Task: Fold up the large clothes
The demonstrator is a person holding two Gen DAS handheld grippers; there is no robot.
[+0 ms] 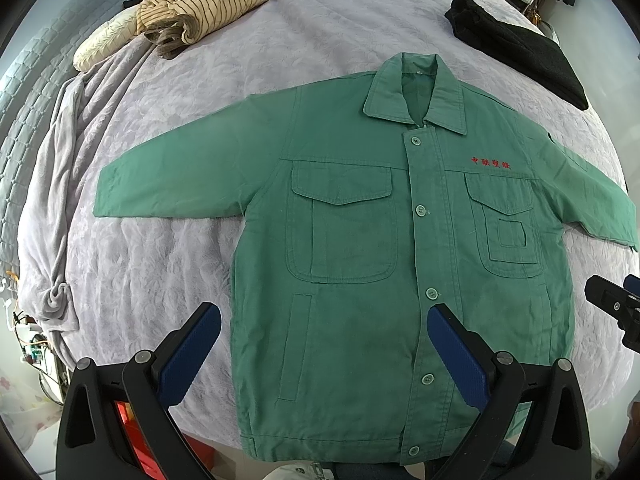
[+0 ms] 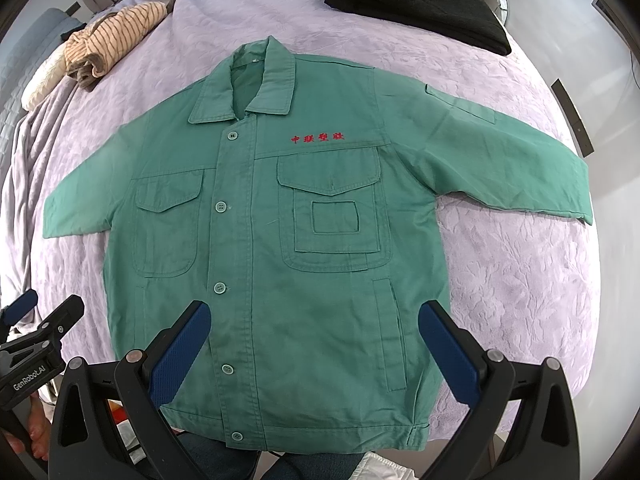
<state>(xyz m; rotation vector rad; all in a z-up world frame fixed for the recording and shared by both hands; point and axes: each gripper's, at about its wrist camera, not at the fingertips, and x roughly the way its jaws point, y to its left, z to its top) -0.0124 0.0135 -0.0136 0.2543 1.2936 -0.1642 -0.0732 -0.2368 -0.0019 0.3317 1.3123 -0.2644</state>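
Note:
A green button-up work jacket (image 1: pixel 360 240) with red embroidered characters lies flat, front up, on a lilac bed cover (image 1: pixel 168 264), both sleeves spread out, collar at the far side. It also shows in the right wrist view (image 2: pixel 272 248). My left gripper (image 1: pixel 324 322) is open and empty, hovering above the jacket's lower left part near the hem. My right gripper (image 2: pixel 316 320) is open and empty above the lower right part near the hem. Each gripper shows at the edge of the other's view, the right gripper (image 1: pixel 616 304) and the left gripper (image 2: pixel 40 320).
A striped beige garment (image 1: pixel 200 8) lies bunched at the far left by a cream pillow (image 1: pixel 104 44). A folded black garment (image 1: pixel 520 48) lies at the far right. A grey blanket (image 1: pixel 60 200) hangs crumpled along the bed's left side.

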